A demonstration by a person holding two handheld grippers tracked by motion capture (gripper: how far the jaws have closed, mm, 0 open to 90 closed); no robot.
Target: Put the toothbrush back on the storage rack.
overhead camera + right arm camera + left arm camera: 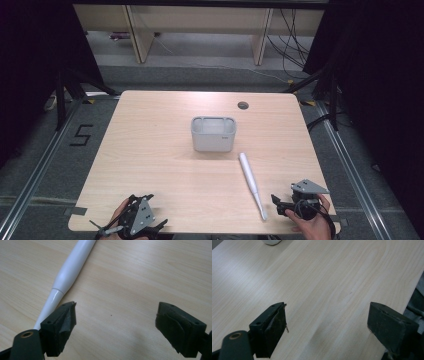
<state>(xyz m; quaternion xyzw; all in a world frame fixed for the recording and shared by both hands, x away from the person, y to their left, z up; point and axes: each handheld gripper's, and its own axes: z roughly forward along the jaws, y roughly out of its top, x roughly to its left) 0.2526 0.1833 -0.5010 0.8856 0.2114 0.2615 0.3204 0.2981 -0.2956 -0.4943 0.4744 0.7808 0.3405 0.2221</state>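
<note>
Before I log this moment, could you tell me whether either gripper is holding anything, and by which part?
Nothing is held. Both the left gripper and the right gripper have open jaws over bare table; the white pen-shaped tool lies free beside the right one.

A light wooden table (165, 165) with a round cable hole (243, 105) near its far edge is seen — 2 things are laid on it: a grey plastic bin (213, 134) at the centre and a white pen-shaped wand (252, 185) towards the near right.

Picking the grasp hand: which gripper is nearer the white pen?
Right. The right gripper sits open just beside the thin end of the white pen, not touching. The left gripper is far off at the table's near-left corner, open too.
</note>
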